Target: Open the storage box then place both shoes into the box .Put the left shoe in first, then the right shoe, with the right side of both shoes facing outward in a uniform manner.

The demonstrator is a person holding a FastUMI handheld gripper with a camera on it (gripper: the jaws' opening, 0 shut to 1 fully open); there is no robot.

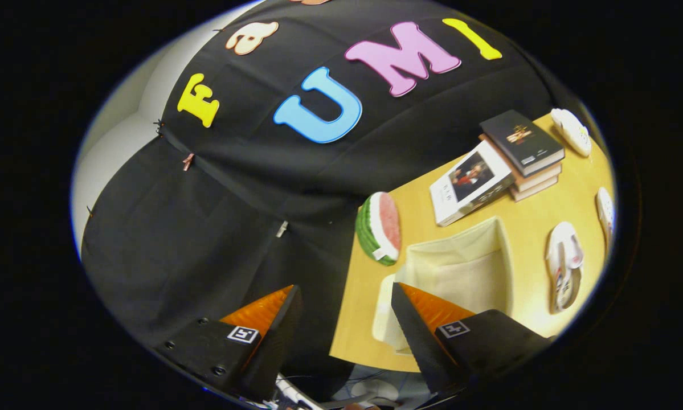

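Hovering tilted above the desk (546, 210), the gripper (347, 319) spreads its fingers, grasping nothing. The box (466, 267) sits open just ahead; one shoe (564, 266) lies beside it. Next, likely, comes fetching the left shoe.

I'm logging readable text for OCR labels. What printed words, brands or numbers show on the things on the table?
None is legible.
Dark top book: cover print too small.
White book: cover text blurred.
Shoe: side marking unreadable.
The gripper fingers hang open, holding nothing.
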